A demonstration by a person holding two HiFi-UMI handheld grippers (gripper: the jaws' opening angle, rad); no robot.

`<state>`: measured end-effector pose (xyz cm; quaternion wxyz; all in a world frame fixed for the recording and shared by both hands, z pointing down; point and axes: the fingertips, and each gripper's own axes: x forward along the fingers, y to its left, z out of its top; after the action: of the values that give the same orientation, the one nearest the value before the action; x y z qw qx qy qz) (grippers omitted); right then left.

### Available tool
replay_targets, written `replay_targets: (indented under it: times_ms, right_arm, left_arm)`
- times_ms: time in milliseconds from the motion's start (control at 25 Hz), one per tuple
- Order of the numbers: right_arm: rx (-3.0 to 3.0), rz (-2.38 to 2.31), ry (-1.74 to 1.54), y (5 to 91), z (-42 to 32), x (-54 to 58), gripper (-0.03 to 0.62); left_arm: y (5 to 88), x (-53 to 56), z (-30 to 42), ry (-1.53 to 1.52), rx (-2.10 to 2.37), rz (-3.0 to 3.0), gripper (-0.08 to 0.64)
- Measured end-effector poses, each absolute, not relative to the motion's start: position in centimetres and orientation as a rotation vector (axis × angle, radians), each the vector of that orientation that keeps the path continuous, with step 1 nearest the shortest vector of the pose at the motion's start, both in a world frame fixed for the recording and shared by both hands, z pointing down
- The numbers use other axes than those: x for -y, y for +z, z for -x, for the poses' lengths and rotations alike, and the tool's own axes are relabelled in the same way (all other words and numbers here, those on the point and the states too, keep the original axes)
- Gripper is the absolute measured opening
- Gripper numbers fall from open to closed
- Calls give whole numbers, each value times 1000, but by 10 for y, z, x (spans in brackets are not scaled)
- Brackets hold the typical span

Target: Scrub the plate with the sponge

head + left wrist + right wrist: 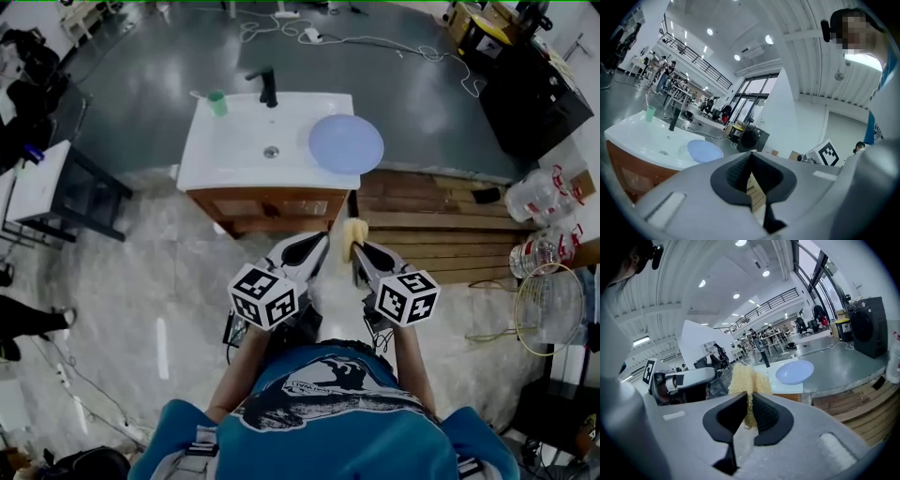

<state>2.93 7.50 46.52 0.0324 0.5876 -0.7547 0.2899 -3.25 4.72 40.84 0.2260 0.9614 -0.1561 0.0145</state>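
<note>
A pale blue plate (pixel 346 143) lies on the right end of the white sink counter (pixel 225 150), over its rim; it also shows in the left gripper view as the plate (pixel 705 151) and in the right gripper view as the plate (pixel 795 371). My right gripper (pixel 354 251) is shut on a yellow fibrous sponge (pixel 352 235), which sticks up from the jaws as the sponge (pixel 747 380). My left gripper (pixel 317 246) is shut with nothing in it; the left gripper (pixel 750 165) has its pads together. Both grippers hang well short of the counter.
A black faucet (pixel 268 86) and a green cup (pixel 217 103) stand at the counter's back. A wooden cabinet (pixel 267 208) carries the sink, with a wooden pallet (pixel 441 225) to its right. Water jugs (pixel 537 194) and a black machine (pixel 534 98) stand at the right; cables (pixel 375 42) cross the floor.
</note>
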Motion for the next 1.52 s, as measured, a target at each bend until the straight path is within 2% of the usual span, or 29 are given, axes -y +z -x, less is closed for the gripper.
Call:
replay_targets:
  times_ms: [800, 1240, 1520]
  right_arm:
    - [2237, -1801, 967, 486, -71, -16, 34]
    - [2299, -1612, 946, 498, -114, 86, 34]
    - [2272, -1506, 907, 519, -165, 155, 34]
  left_arm:
    - [447, 10, 15, 98, 469, -2537, 11]
    - [474, 100, -9, 124, 663, -2454, 49]
    - [528, 166, -40, 215, 814, -2311, 101]
